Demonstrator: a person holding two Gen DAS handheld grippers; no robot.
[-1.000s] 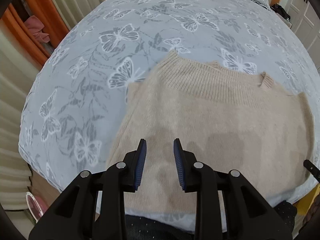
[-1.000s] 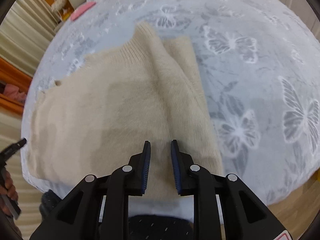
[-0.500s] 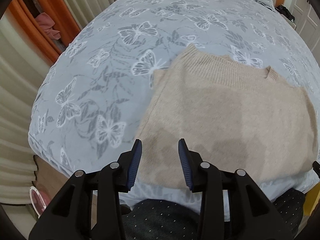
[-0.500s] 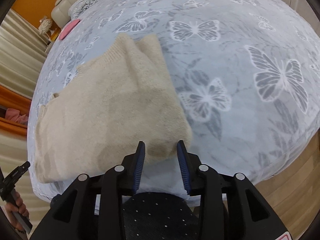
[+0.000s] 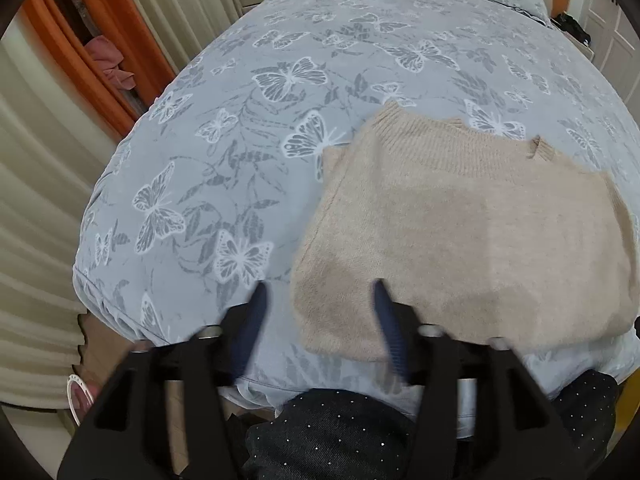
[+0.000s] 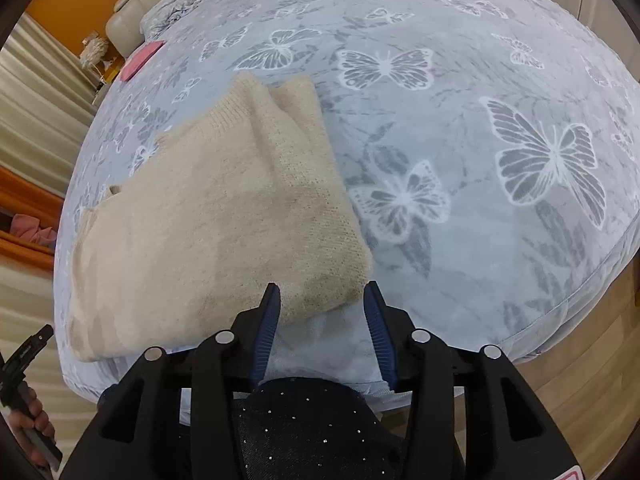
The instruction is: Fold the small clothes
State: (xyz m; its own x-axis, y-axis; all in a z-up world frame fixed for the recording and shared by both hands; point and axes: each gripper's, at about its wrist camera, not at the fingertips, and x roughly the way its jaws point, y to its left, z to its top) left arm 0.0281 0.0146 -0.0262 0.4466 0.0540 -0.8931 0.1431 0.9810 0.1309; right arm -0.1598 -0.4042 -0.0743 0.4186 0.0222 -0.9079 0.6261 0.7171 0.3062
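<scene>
both grippers' jaws have just been opening. the left gripper (image 5: 318,300) gapes over the near left corner of the folded beige sweater (image 5: 472,232), the right gripper (image 6: 322,300) over its right corner, neither pinching it. the sweater lies on the butterfly bedspread (image 5: 240,140).

No readable text, label, brand or number is showing anywhere around the grey butterfly-print bed cover (image 5: 248,152); nothing is legible.

- My left gripper (image 5: 318,300) sits at the lower centre of its frame, pointing steeply down; its jaws have just been opening, pads pressing nothing.
- My right gripper (image 6: 322,300) likewise, jaws just widened, gripping nothing.
</scene>
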